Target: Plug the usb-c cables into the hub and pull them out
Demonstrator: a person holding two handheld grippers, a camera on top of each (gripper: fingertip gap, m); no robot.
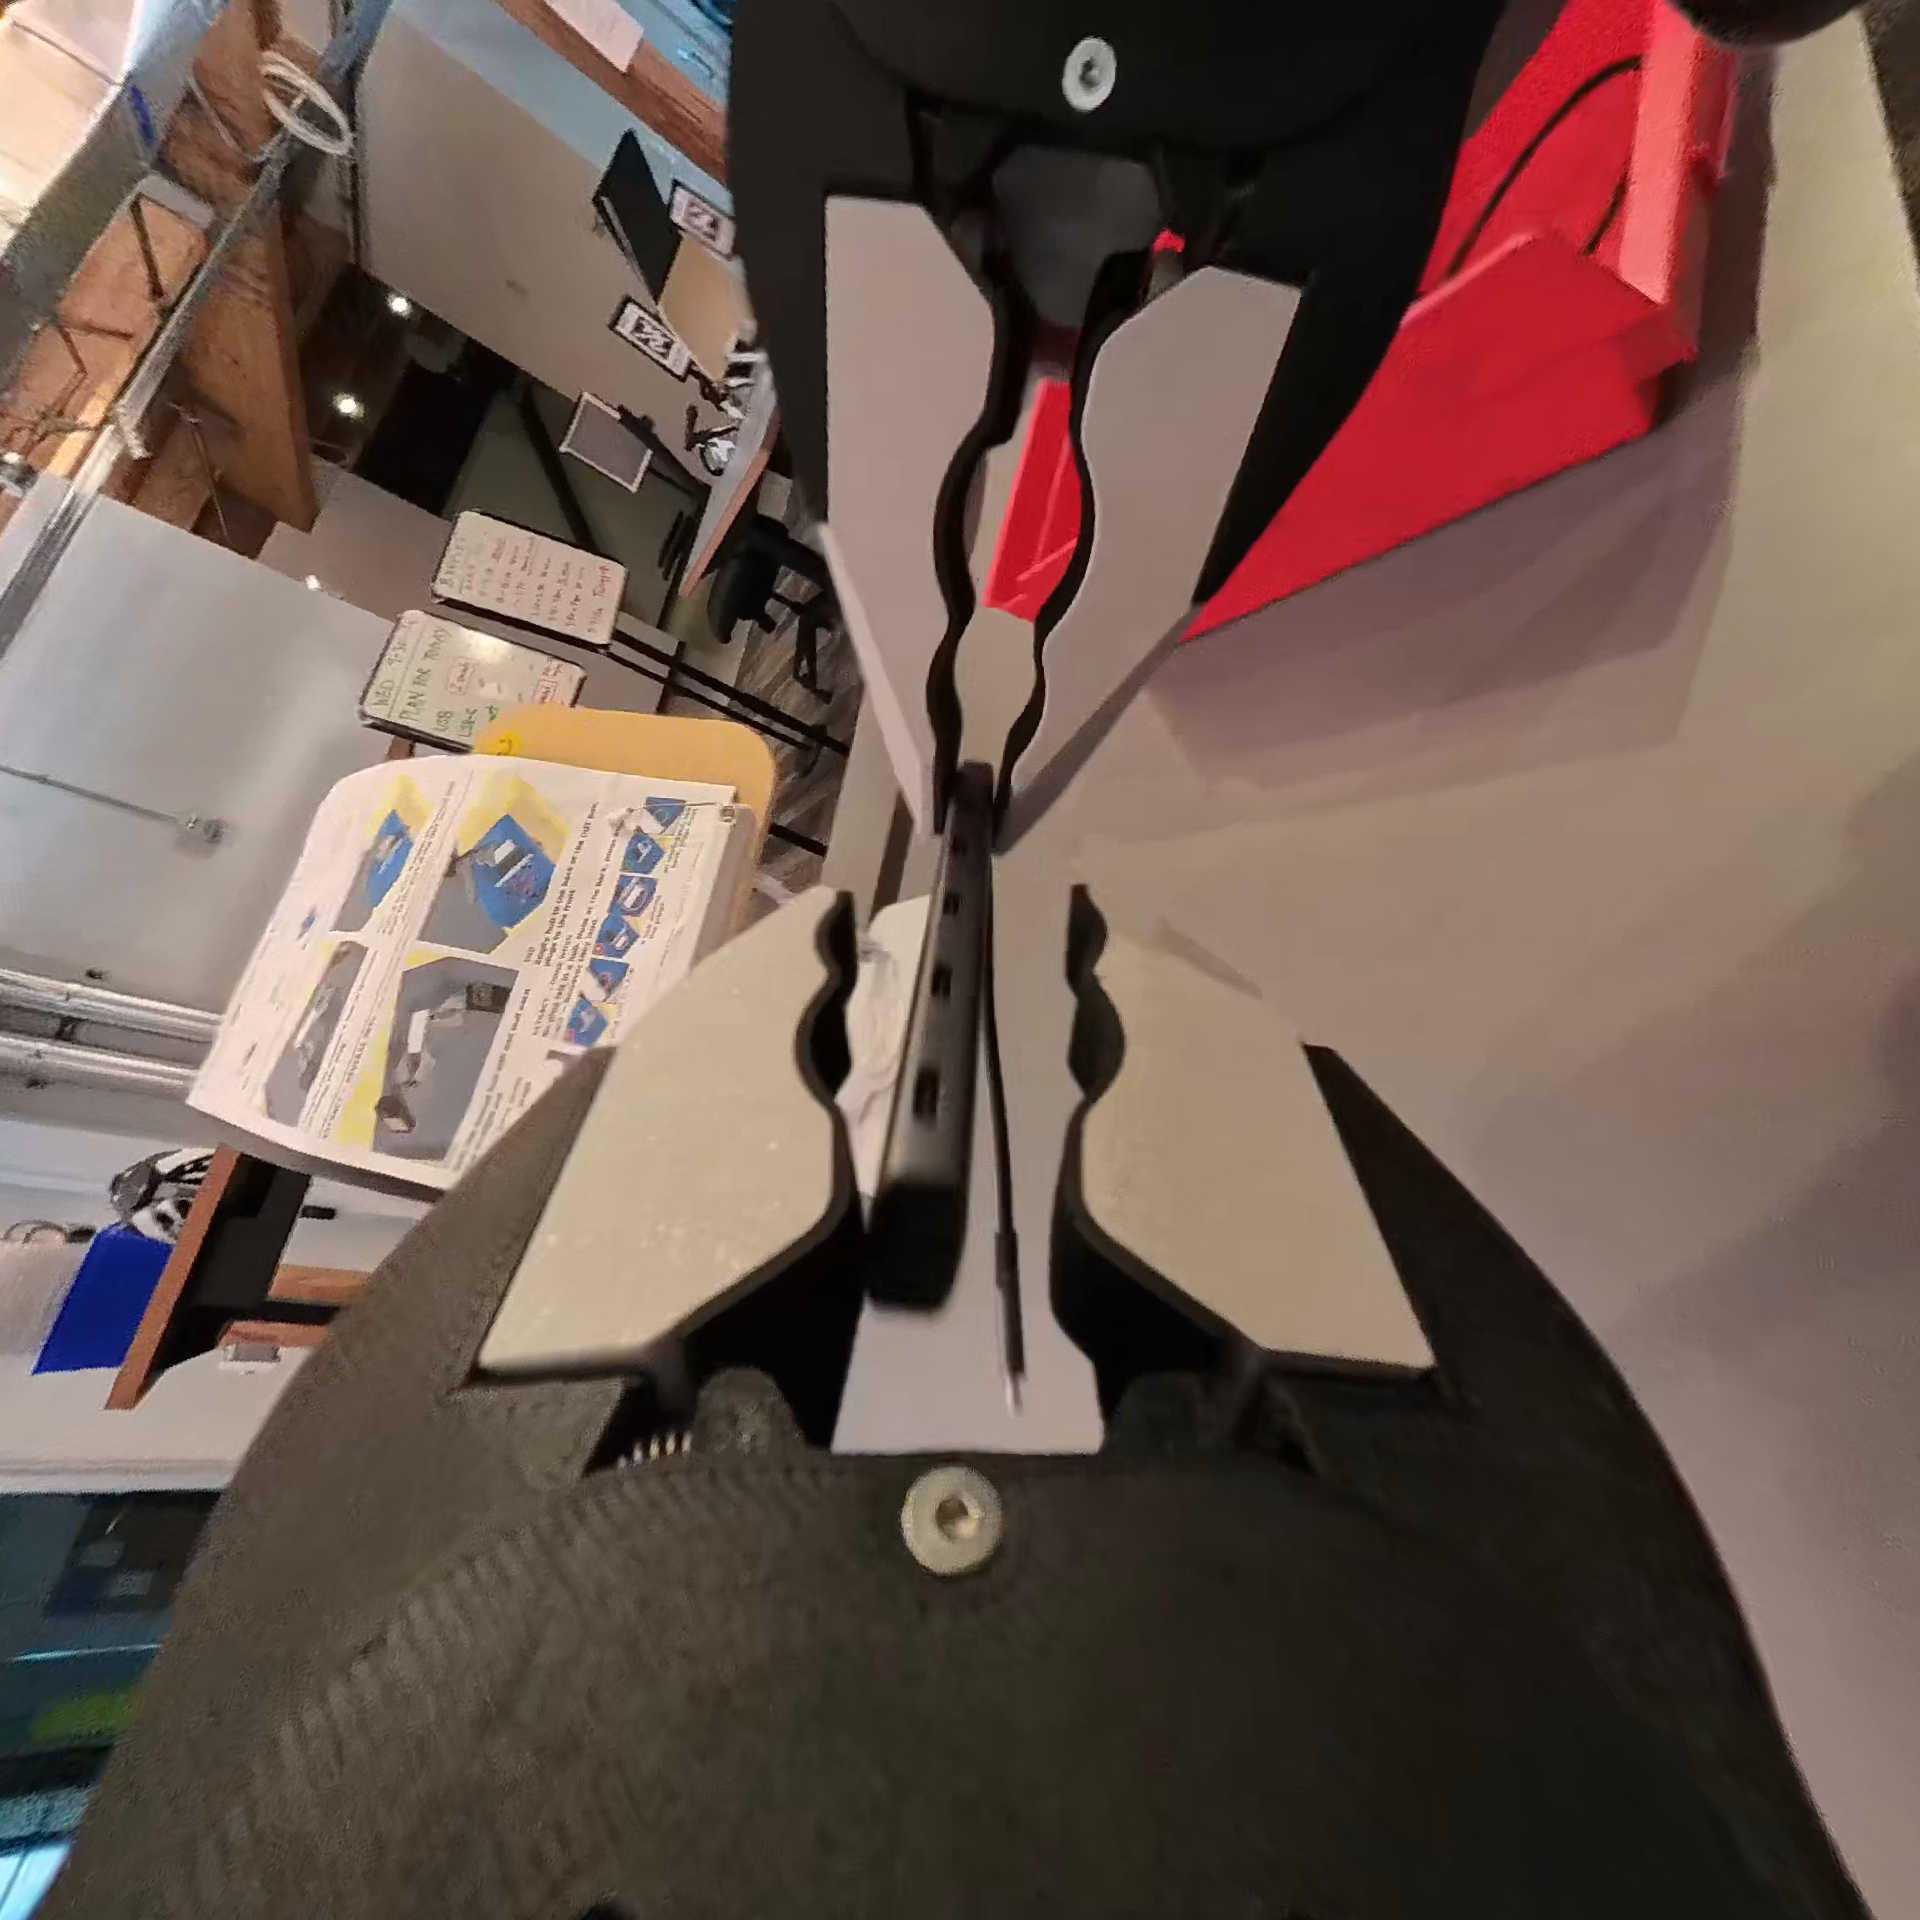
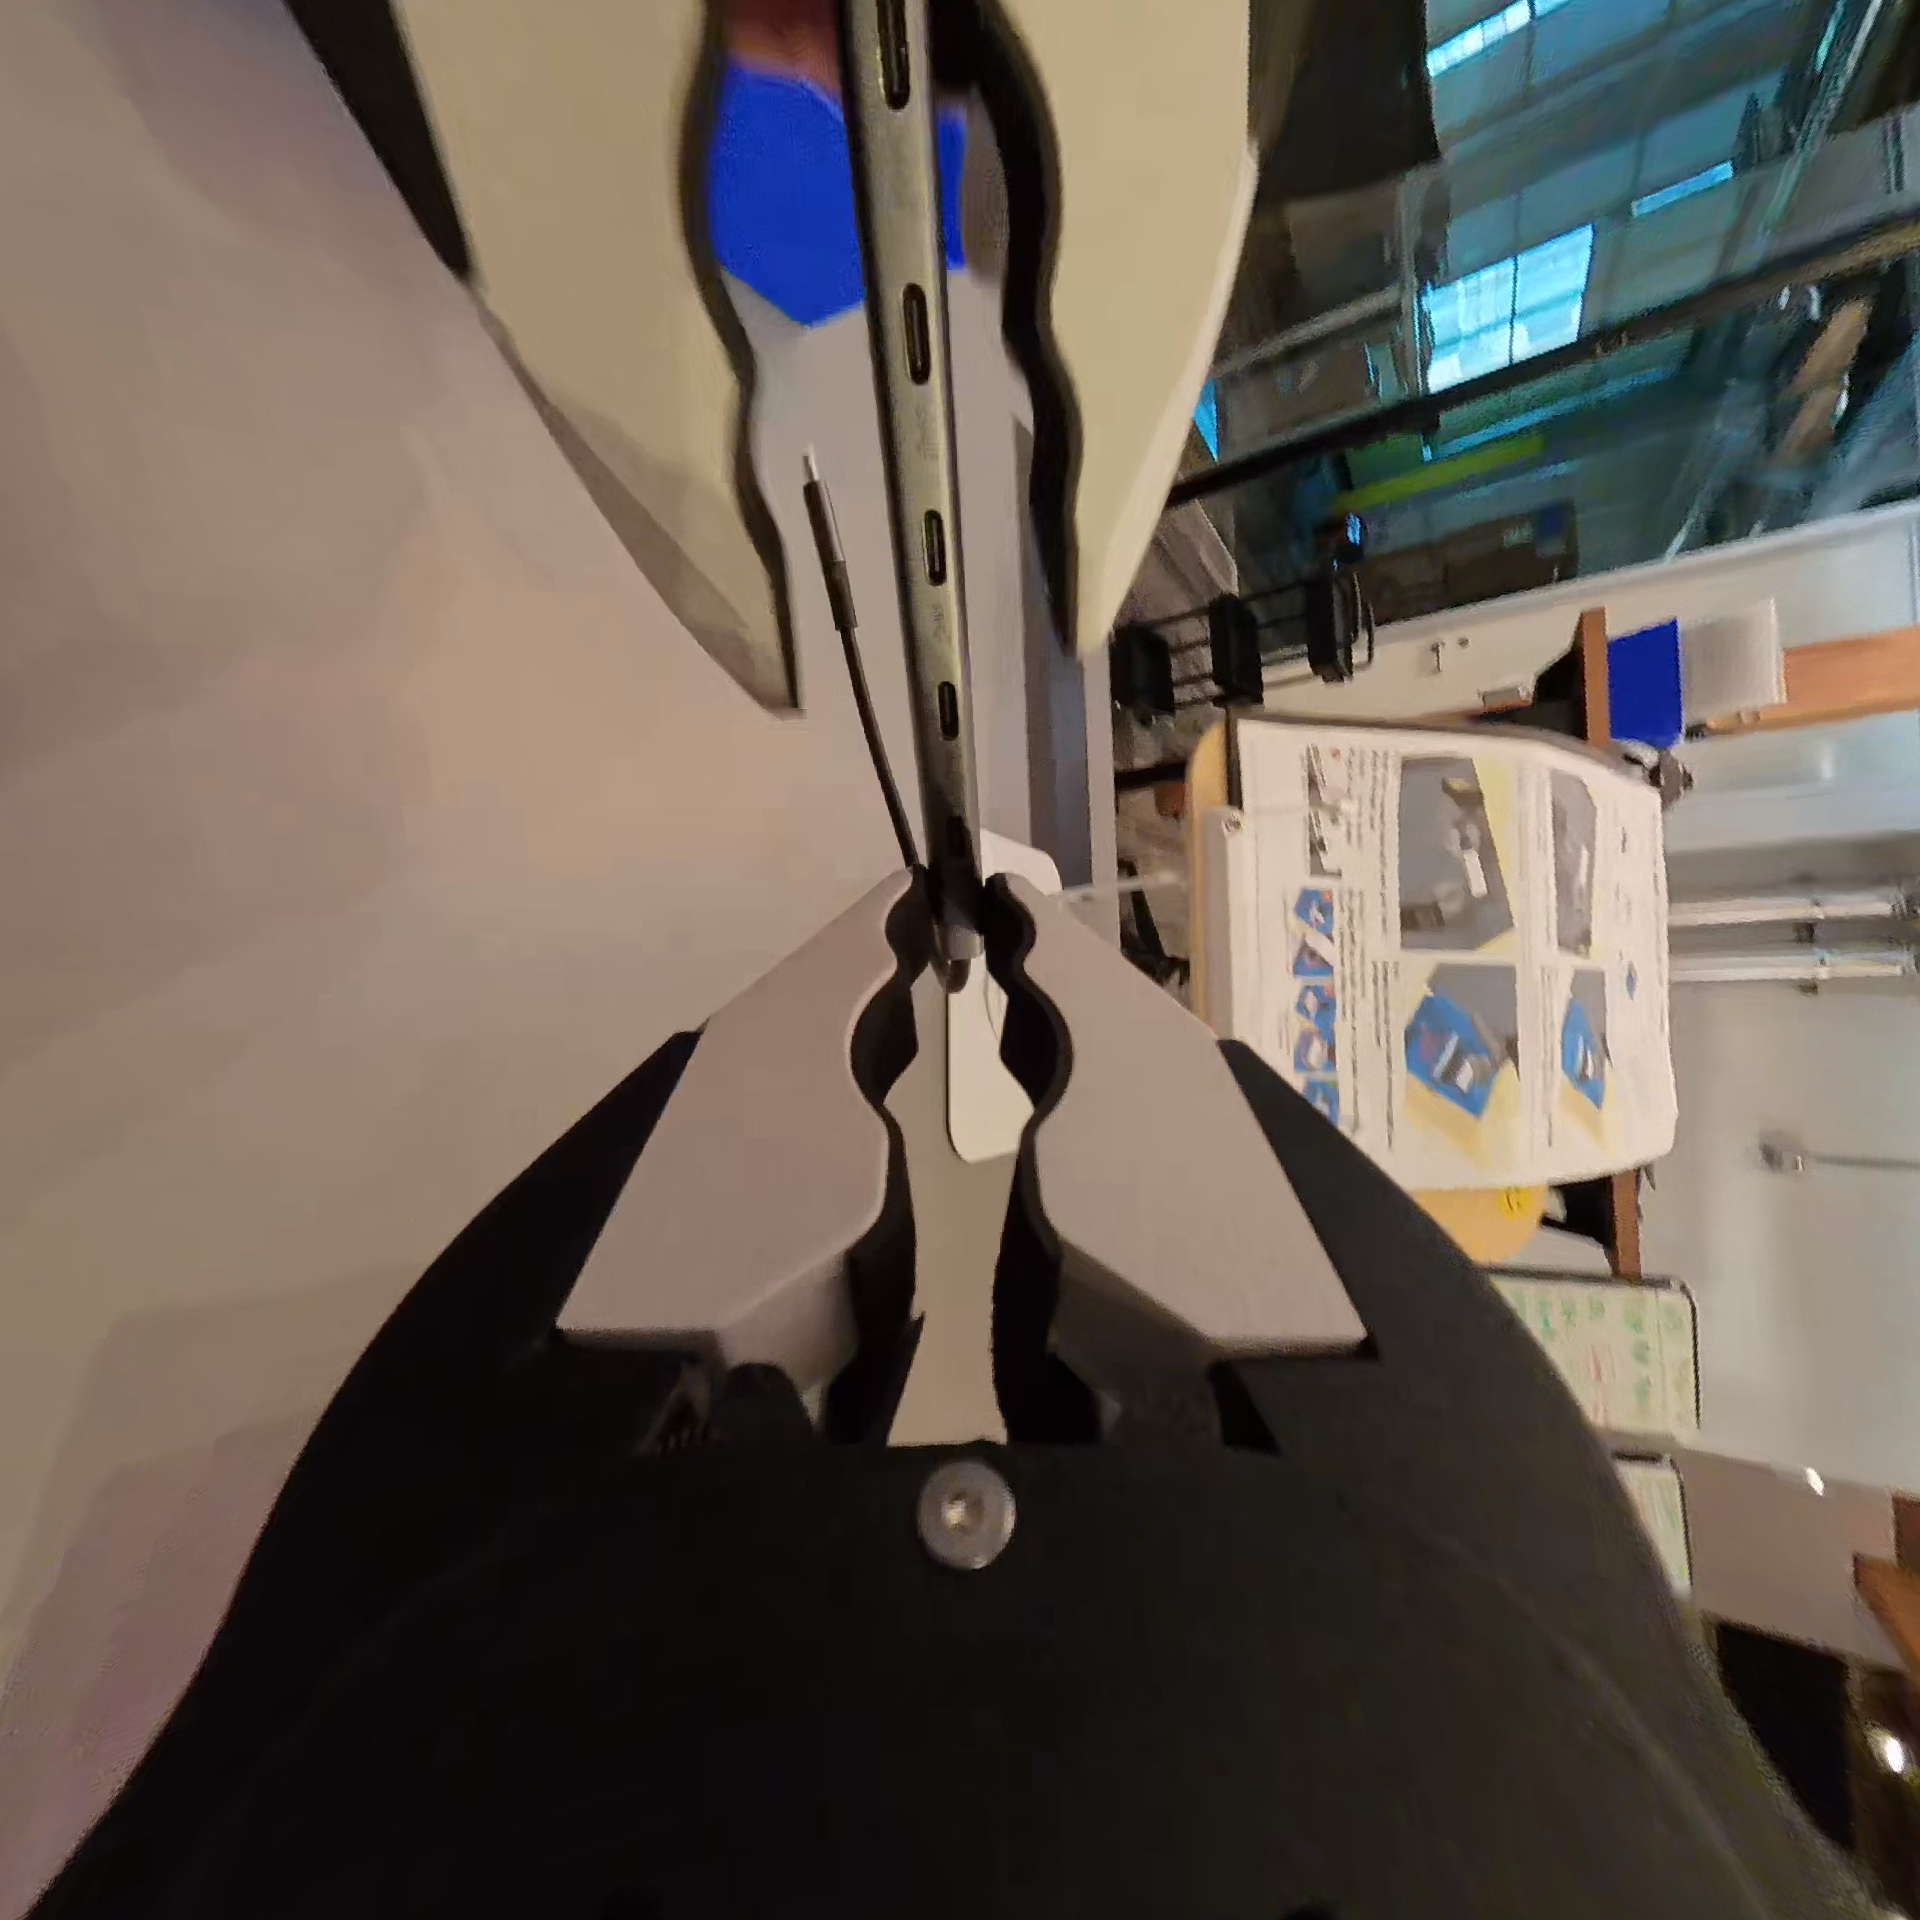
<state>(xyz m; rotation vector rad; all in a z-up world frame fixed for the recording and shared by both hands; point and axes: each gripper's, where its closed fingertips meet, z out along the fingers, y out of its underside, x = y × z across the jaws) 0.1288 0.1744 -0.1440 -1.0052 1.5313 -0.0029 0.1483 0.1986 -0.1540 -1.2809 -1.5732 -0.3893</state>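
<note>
A slim dark hub (image 1: 940, 1039) with a row of ports along its edge is held on edge over the pale table (image 1: 1455, 987). My left gripper (image 1: 961, 904) is open, one finger on each side of the hub's near end. My right gripper (image 1: 971, 826) is shut on the hub's far end. In the right wrist view, the right gripper (image 2: 954, 888) pinches the hub (image 2: 914, 416) and the left gripper (image 2: 930, 665) stands open around it. A thin black usb-c cable (image 1: 1000, 1143) lies beside the hub, its plug (image 2: 816, 488) loose and in no port.
A red box (image 1: 1455, 364) stands on the table behind the right gripper. A clipboard with printed picture sheets (image 1: 447, 956) stands off the table's edge, also in the right wrist view (image 2: 1455, 935). A white flat plate (image 2: 982, 1101) lies under the hub. Only a small space, under 4 cm, lies between the two pairs of fingers.
</note>
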